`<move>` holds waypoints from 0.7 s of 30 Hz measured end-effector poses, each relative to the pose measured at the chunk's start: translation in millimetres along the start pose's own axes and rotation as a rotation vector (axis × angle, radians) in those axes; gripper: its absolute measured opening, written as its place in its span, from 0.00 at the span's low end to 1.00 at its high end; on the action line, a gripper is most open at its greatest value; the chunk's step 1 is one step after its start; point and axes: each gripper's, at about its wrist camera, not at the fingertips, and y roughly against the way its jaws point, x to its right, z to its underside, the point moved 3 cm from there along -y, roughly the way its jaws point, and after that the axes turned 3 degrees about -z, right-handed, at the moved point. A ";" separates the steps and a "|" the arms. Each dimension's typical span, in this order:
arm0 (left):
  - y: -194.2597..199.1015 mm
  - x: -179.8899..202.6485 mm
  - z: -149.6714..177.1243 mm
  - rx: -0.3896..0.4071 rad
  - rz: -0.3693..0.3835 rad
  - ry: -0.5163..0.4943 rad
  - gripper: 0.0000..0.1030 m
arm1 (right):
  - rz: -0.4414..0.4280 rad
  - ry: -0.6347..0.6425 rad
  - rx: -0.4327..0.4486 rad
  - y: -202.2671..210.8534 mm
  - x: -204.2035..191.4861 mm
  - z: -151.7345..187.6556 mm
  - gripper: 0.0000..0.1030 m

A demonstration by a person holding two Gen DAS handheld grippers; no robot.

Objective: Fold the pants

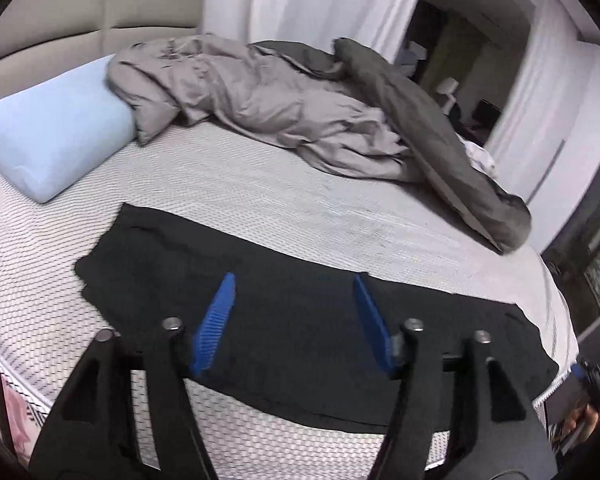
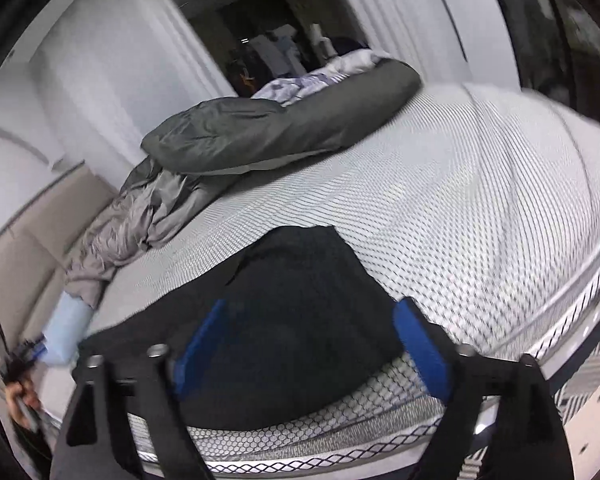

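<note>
The black pants (image 1: pixel 300 320) lie flat on the patterned mattress (image 1: pixel 260 192), in a long band near its front edge, directly below and ahead of both tools. The left gripper (image 1: pixel 294 300) hovers above the middle of the cloth with its blue fingers (image 1: pixel 216 320) apart and nothing between them. The right gripper (image 2: pixel 312 336) stands wide above one end of the pants (image 2: pixel 300 320), also empty. Probably both are free so that the cloth can settle flat before a next fold. Beyond the grippers, a crumpled grey duvet (image 1: pixel 280 112) and a light blue pillow (image 1: pixel 56 140) are pushed to the far side, which leaves room for folding.
</note>
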 end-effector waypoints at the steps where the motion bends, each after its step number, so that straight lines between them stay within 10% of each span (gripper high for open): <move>1: -2.5 13.2 4.3 -0.014 0.006 -0.024 0.73 | 0.008 0.017 -0.013 -5.3 -6.0 -0.2 0.89; 10: -51.1 98.9 71.5 -0.112 0.047 -0.191 0.98 | 0.062 0.072 -0.149 -92.3 1.3 -16.8 0.89; 18: -119.4 137.4 144.6 -0.240 0.029 -0.256 0.99 | -0.045 0.016 -0.328 -176.5 24.2 -68.6 0.89; 21: -131.9 142.8 164.4 -0.259 -0.009 -0.301 0.99 | -0.036 0.006 -0.416 -215.0 33.7 -70.8 0.69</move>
